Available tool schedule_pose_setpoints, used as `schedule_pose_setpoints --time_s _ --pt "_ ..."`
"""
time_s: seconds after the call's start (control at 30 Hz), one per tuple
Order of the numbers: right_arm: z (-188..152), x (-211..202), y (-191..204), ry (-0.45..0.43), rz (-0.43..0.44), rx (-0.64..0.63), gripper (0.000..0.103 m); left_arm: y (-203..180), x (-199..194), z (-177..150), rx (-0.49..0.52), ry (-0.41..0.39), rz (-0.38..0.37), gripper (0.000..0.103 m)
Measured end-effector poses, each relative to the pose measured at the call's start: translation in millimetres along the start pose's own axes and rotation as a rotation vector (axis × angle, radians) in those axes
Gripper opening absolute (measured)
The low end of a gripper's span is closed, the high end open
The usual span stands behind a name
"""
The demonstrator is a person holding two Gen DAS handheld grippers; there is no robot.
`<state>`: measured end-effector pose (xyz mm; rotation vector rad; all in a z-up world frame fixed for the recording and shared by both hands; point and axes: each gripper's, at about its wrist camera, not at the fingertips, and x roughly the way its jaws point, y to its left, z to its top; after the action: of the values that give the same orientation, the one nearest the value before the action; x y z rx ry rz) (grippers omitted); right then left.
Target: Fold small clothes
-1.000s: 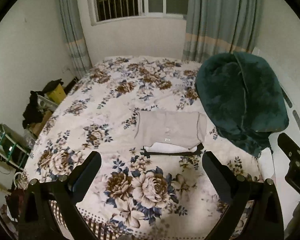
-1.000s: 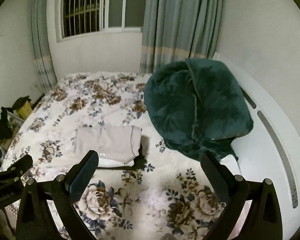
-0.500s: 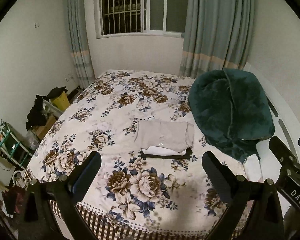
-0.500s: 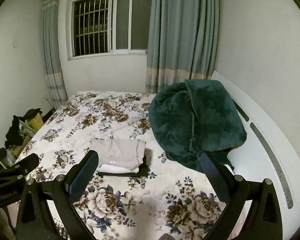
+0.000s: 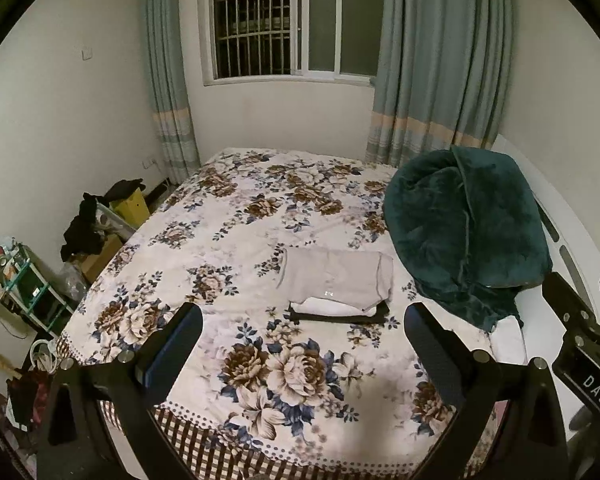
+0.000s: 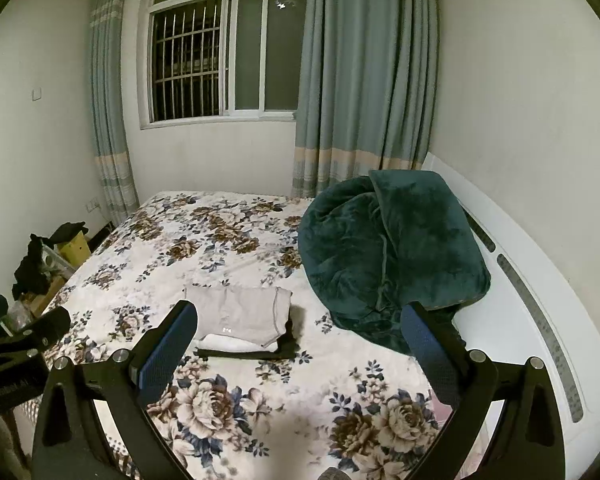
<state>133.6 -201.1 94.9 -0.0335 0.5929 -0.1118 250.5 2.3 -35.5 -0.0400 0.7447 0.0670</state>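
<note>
We judge the folding done: a stack of three flat garments, grey over white over black, lies mid-bed, just beside a plush green blanket. Our left claw and right claw hang wide apart and empty, well back from it. Next we need another garment; none shows on the smooth floral cover.

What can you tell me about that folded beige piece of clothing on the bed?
The beige garment is soft, thin-looking fabric, folded into a flat rectangle with a small pale mark near its front edge. It tops a short stack, lying on a white folded piece above a black one, on the floral bedspread. Neither gripper touches it.
</note>
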Motion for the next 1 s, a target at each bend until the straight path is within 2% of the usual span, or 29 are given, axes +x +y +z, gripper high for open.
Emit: schedule_pose_setpoints --time_s 0.47,1.0 --pt "5.1 17.5 4.0 0.010 0.039 -0.017 0.103 4.6 -2.1 3.7 -0.005 -0.018 0.003 0.103" --pt "5.3 17.1 7.0 0.010 0.043 -0.020 0.103 2.7 -4.1 7.4 -0.004 -0.028 0.016 0.103"
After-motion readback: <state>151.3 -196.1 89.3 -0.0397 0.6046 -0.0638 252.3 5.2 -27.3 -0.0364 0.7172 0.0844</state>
